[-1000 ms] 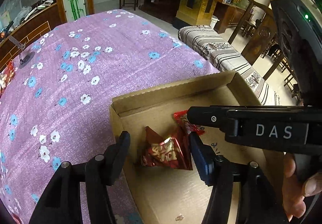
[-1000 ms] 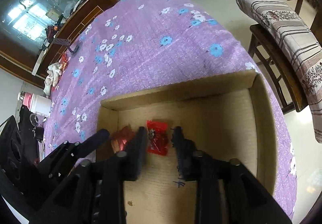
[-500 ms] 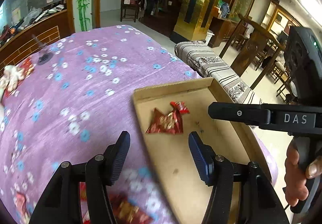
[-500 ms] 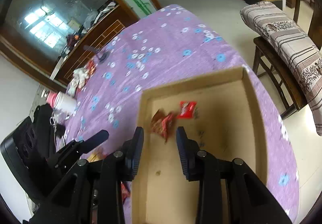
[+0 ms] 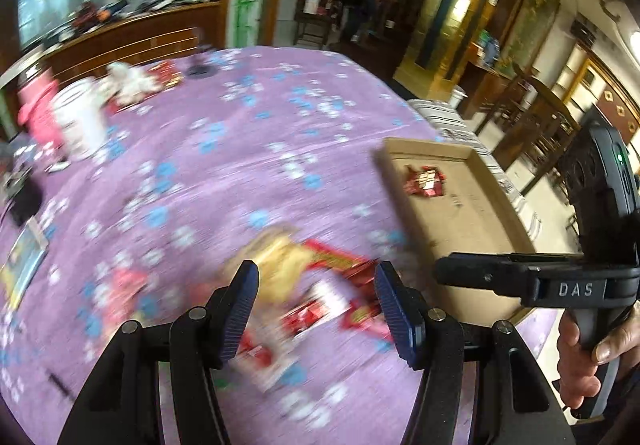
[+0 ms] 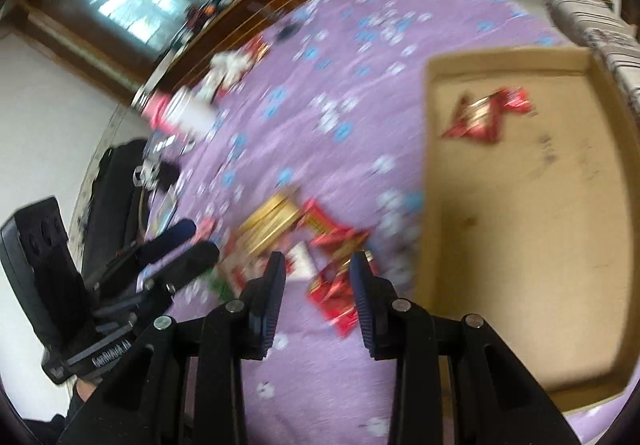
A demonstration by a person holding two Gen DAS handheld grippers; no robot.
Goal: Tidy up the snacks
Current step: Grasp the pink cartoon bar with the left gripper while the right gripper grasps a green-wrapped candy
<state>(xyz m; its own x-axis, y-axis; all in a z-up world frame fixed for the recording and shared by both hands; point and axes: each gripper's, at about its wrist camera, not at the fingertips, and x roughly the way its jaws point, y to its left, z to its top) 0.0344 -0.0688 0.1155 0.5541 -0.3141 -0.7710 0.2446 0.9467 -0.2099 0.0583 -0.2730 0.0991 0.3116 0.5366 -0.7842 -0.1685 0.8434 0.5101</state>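
Observation:
A shallow cardboard box [image 5: 472, 241] [image 6: 524, 229] lies on the purple flowered tablecloth [image 5: 224, 173]. Two red snack packets [image 5: 424, 181] [image 6: 484, 113] lie at its far end. A pile of loose snacks, red packets [image 5: 332, 309] [image 6: 336, 289] and a gold one [image 5: 280, 261] [image 6: 272, 225], lies on the cloth left of the box. My left gripper [image 5: 316, 309] is open and empty above the pile. My right gripper [image 6: 318, 293] is open and empty over the pile's red packets; it also shows in the left wrist view [image 5: 532, 281]. Both views are motion-blurred.
A white and pink bottle [image 5: 68, 117] [image 6: 180, 113], a white cloth bundle [image 5: 128, 77] and dark items [image 6: 120, 181] stand at the table's far left. A striped bench [image 6: 592, 21] and wooden chairs [image 5: 536, 113] stand beyond the table's right side.
Both grippers have pulled back from the box and swung left to the loose snack pile. The two red packets stay in the box. The right jaws have opened wider.

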